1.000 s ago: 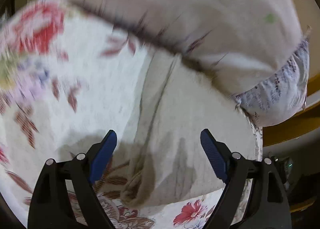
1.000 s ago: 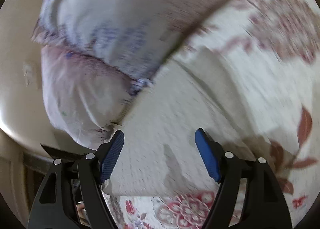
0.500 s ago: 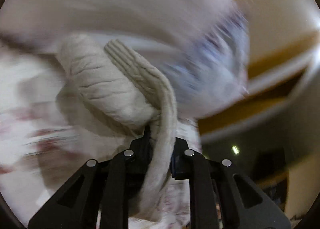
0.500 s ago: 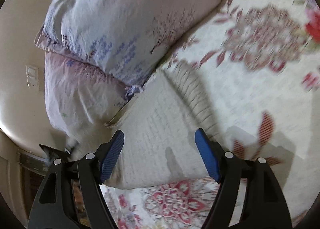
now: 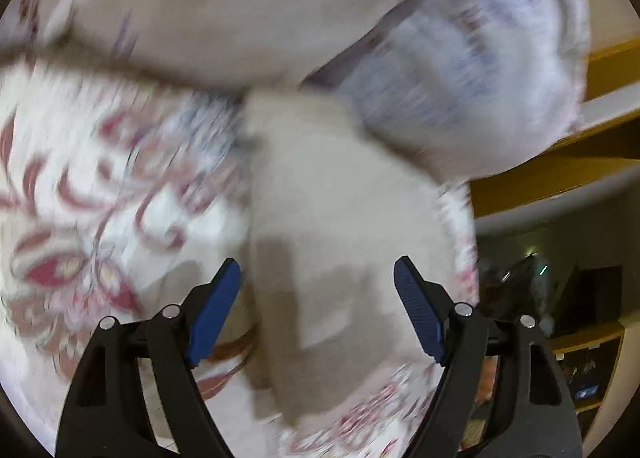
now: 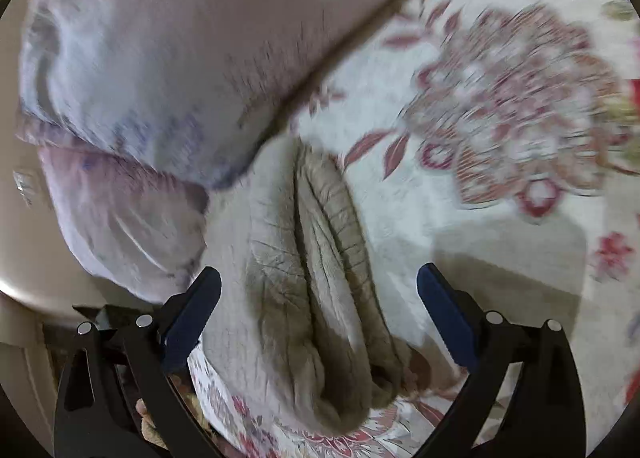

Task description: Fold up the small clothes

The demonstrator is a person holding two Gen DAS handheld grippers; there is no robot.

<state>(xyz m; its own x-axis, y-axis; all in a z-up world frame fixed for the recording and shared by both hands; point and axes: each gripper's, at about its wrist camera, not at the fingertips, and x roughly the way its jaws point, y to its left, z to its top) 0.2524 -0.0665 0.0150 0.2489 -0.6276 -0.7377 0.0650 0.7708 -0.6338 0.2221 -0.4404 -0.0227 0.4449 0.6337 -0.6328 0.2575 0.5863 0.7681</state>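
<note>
A cream knitted garment lies folded on the floral bedsheet, up against the pillows. My left gripper is open above its near end, holding nothing. In the right wrist view the same garment shows bunched, ribbed folds lying lengthwise. My right gripper is open, its blue pads on either side of the garment's near end, not closed on it. The left wrist view is blurred.
Two pale printed pillows are stacked at the head of the bed, touching the garment's far end; they also show in the left wrist view. The bed edge and a dim room with yellow-brown shelving lie to the right.
My left gripper was shut on the lifted garment half a second ago; it has let go and stands open over the laid-down garment. The right gripper stayed open, and bunched folds now lie between its pads.
</note>
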